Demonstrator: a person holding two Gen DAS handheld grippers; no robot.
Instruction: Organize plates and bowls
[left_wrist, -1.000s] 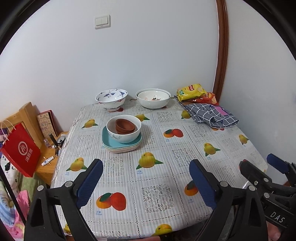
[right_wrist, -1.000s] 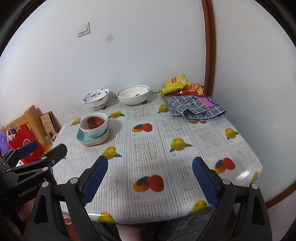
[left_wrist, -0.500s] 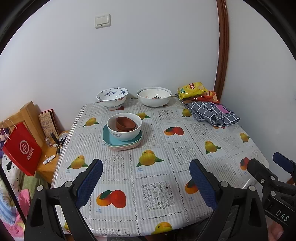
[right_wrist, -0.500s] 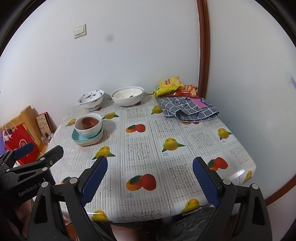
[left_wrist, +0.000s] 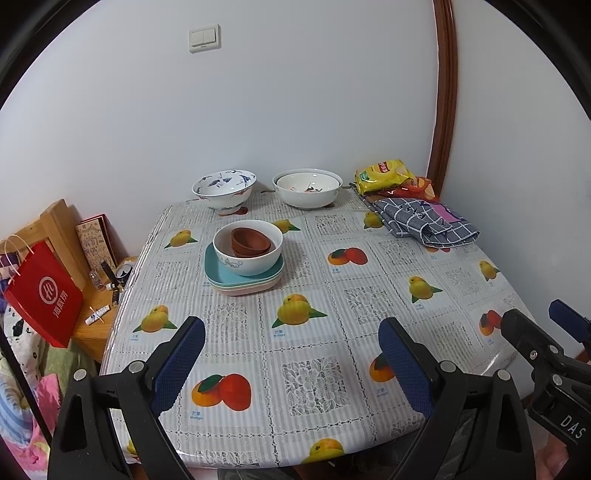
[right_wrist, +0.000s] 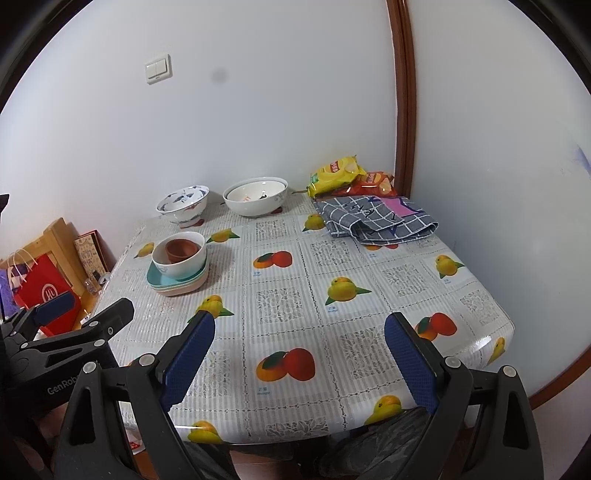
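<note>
A stack of teal and pink plates (left_wrist: 221, 277) (right_wrist: 157, 278) lies left of the table's middle. On it stands a white bowl (left_wrist: 255, 258) (right_wrist: 184, 264) with small brown bowls (left_wrist: 249, 242) (right_wrist: 181, 249) nested inside. A blue-patterned bowl (left_wrist: 223, 188) (right_wrist: 183, 203) and a wide white bowl (left_wrist: 306, 190) (right_wrist: 255, 201) stand at the back by the wall. My left gripper (left_wrist: 291, 354) (right_wrist: 81, 310) hangs open over the table's near edge, empty. My right gripper (right_wrist: 299, 350) (left_wrist: 546, 325) is open and empty too, far from all the dishes.
Yellow and red snack bags (left_wrist: 388, 175) and a folded checked cloth (left_wrist: 424, 221) fill the back right corner. The table (left_wrist: 332, 332) wears a fruit-print cover. Left of it are a low wooden stand (left_wrist: 92, 314) with small items and a red paper bag (left_wrist: 44, 295).
Both views have pulled back slightly from the table, and the right view has swung a little to the right. No dish has moved and both grippers stay open.
</note>
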